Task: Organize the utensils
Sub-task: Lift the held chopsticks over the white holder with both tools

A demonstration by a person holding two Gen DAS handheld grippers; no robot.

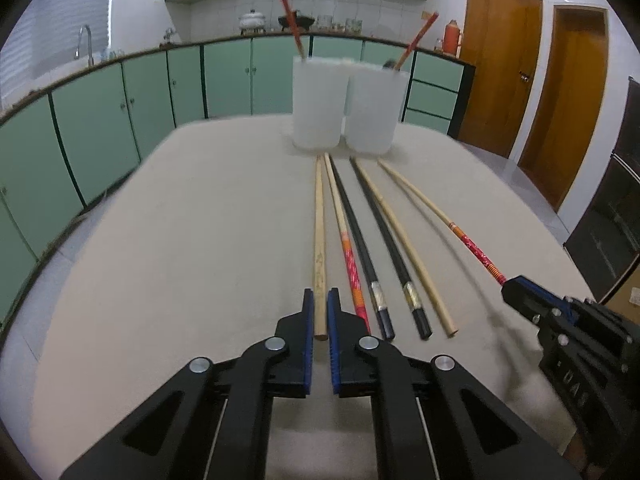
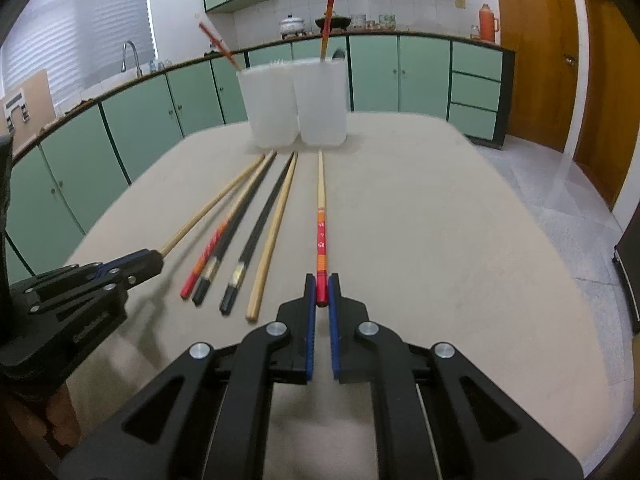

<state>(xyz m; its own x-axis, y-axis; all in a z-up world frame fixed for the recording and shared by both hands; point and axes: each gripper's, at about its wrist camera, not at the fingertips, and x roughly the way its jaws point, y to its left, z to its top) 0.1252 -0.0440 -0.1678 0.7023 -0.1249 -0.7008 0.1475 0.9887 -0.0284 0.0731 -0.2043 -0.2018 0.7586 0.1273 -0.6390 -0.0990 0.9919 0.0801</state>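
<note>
My rig: matte black plastic left gripper (image 1: 319, 312) and right gripper (image 2: 321, 295), blue ribbed pads (image 1: 307, 344), silver pivot screws (image 1: 277, 344).

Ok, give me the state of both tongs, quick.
Left tongs: closed on the plain wooden chopstick.
Right tongs: closed on the red-handled chopstick.

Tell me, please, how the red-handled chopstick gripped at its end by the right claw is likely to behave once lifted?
The red-handled chopstick looks thin, straight and rigid, so it should stay stiff. Held only at its end by the right claw, its long free length may droop or pivot. It probably weighs little, and its glossy finish could slip.
</note>
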